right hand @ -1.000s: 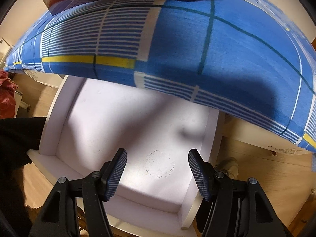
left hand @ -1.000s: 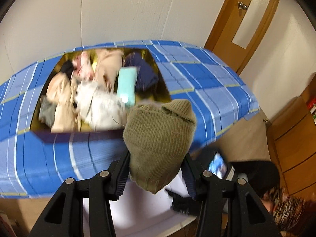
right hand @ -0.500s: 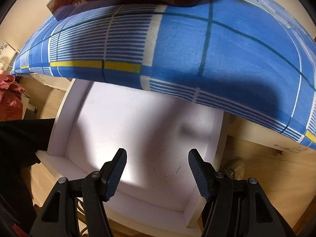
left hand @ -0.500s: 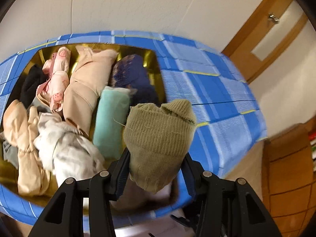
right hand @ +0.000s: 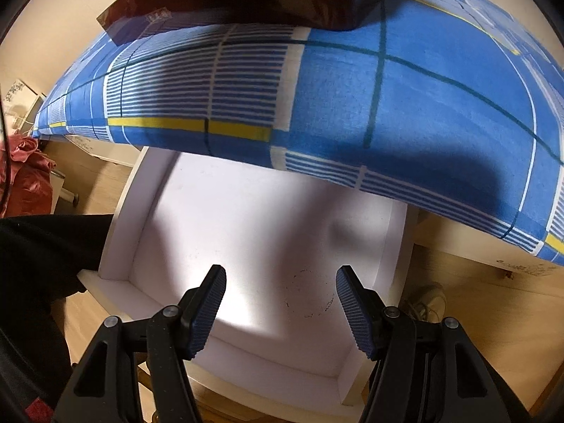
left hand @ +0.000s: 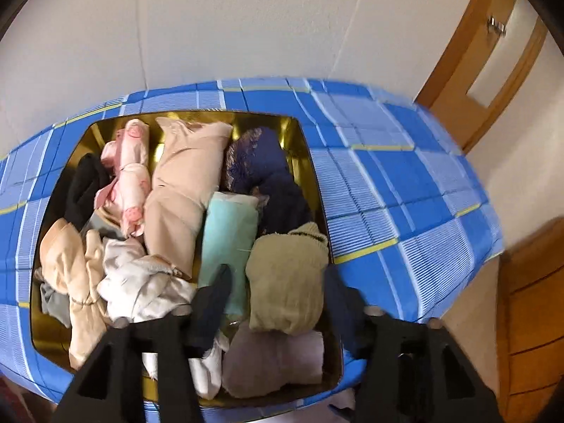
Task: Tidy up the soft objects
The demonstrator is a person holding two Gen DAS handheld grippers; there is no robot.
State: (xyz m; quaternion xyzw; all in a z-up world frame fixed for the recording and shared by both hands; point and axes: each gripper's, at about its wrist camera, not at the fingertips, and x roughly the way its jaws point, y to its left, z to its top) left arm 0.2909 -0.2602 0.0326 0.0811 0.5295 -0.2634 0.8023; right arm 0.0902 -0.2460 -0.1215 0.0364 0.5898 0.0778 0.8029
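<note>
Sock (left hand: 286,282) now down in box (left hand: 310,162) — left tool (left hand: 276,294) spread apart

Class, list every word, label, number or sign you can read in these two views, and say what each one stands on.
No text can be read in either view.
Pale marks on the dark red box on the blue checked cloth: too small and blurred to read.
Dark print on the cardboard box at the left edge: too blurred to read.

Right hand-held gripper (right hand: 280,298) jaws apart, above white tray (right hand: 391,243), blue checked cloth (right hand: 405,105) overhanging
</note>
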